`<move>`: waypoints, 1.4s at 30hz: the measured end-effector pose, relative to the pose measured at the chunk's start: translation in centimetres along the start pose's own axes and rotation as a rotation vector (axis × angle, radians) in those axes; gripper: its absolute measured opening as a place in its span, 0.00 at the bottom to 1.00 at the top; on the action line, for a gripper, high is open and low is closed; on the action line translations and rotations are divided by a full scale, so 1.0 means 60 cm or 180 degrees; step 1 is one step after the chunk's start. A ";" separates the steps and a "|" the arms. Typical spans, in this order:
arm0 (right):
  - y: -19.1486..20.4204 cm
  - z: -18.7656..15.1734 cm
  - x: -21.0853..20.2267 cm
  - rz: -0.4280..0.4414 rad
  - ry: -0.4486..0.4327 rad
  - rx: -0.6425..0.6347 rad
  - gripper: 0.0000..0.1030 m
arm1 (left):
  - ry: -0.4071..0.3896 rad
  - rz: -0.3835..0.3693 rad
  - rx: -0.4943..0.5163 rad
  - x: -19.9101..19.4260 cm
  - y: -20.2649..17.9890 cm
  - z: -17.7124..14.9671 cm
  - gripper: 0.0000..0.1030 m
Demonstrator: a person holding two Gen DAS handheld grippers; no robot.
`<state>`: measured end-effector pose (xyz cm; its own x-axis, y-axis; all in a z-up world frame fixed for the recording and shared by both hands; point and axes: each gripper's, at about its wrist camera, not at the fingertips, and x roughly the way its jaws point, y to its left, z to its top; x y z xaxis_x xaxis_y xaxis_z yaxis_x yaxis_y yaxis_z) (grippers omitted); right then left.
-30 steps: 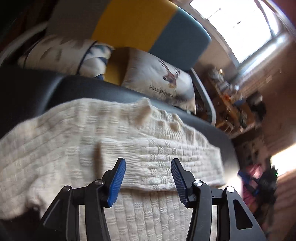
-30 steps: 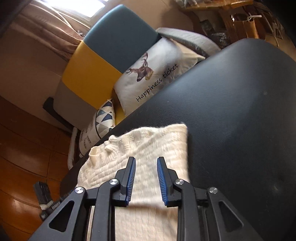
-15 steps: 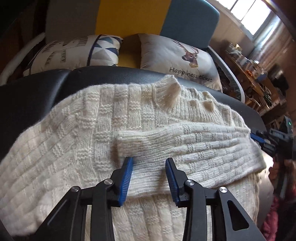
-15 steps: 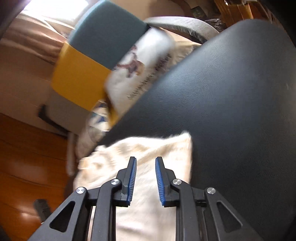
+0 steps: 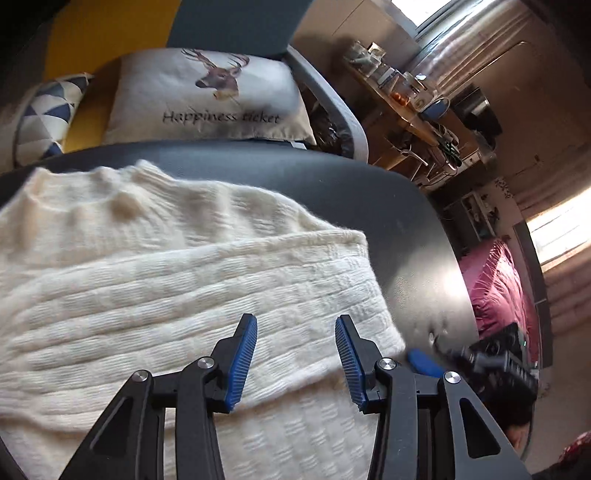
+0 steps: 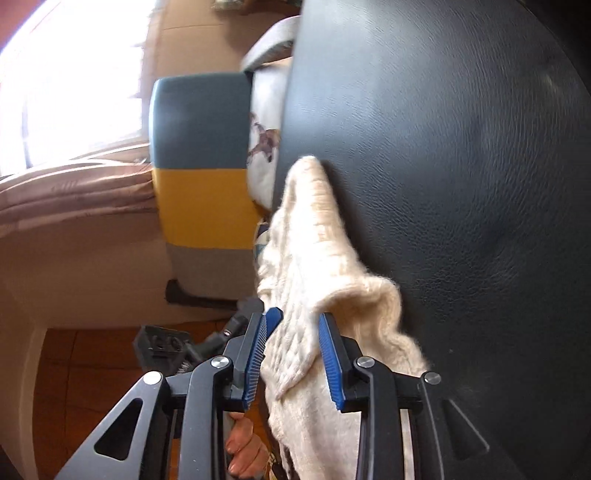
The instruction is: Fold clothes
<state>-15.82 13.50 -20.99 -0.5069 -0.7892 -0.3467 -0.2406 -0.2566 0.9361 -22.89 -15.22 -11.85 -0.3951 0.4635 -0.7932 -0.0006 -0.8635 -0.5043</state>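
A home living room: sofa [image 5: 236,26], deer cushion [image 5: 207,99]; cluttered shelf [image 5: 406,96].

Seen behind the dark leather counter [image 5: 388,206]: a deer-print cushion lettered "Happiness ticket" [image 5: 207,99], a triangle-patterned cushion [image 5: 40,114], a blue, yellow and grey chair back [image 6: 201,166]. Beyond, a cluttered wooden shelf [image 5: 402,107], a magenta bedspread [image 5: 498,288], a sunlit window [image 6: 70,77].
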 end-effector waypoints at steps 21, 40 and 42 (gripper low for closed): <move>0.093 0.014 0.004 -0.0421 -0.0206 -0.0928 0.30 | 0.0004 0.0059 0.0475 0.041 -0.054 -0.019 0.44; 0.151 0.012 0.168 -0.1365 0.0127 -0.1520 0.27 | -0.0599 -0.0180 -0.0698 -0.100 0.165 -0.024 0.40; 0.170 -0.017 0.174 -0.1483 0.0147 -0.1775 0.27 | -0.0693 -0.0145 -0.0831 -0.127 0.200 -0.020 0.40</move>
<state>-22.72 2.08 -14.99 -0.4162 -0.5482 -0.7255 0.0410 -0.8083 0.5873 -18.77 -28.90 -12.29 -0.5869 0.4227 -0.6905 0.2013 -0.7499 -0.6302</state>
